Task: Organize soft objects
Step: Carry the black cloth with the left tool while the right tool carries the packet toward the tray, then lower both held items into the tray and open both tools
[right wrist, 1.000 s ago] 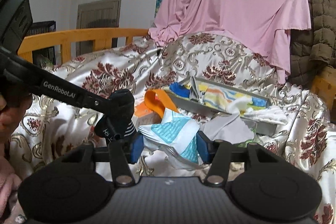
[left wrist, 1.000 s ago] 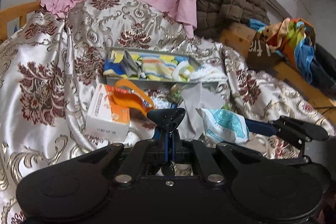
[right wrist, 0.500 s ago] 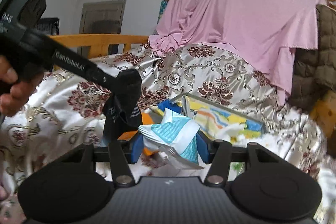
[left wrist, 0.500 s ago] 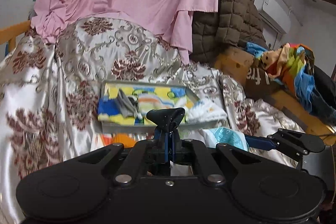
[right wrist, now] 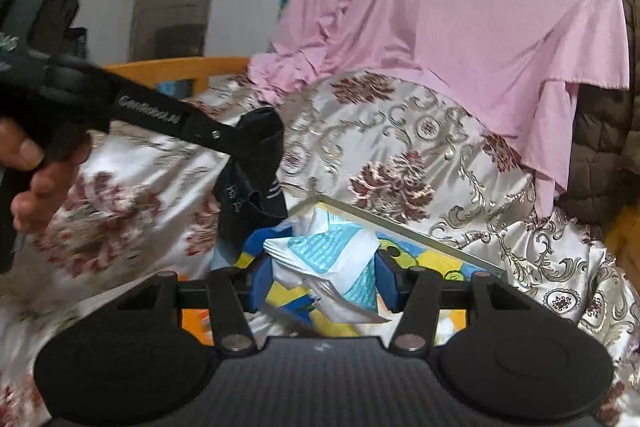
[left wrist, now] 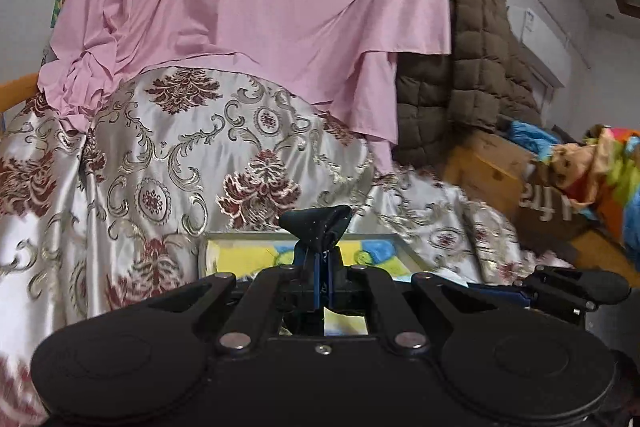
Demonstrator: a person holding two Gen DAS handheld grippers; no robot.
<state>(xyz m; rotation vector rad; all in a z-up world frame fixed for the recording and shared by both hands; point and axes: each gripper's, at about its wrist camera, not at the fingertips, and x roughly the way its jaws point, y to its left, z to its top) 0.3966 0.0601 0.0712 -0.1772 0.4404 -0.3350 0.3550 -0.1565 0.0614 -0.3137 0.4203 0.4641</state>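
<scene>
The tray (right wrist: 404, 227) lies just ahead of and below both grippers; left gripper (left wrist: 322, 267) clenched on a dark sock (left wrist: 320, 223), right gripper (right wrist: 322, 283) grasping a white-and-teal packet (right wrist: 328, 259).

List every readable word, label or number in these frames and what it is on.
"GenRobot.AI", blurred but legible: side of the left hand-held gripper.
White print on the black sock: too blurred to read.
White characters on the cardboard box: unreadable.
Blue-white packet: no legible text.

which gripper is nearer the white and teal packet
Right. The right gripper is clamped on the white and teal packet; the left gripper, holding a black sock, is up-left of it.
</scene>
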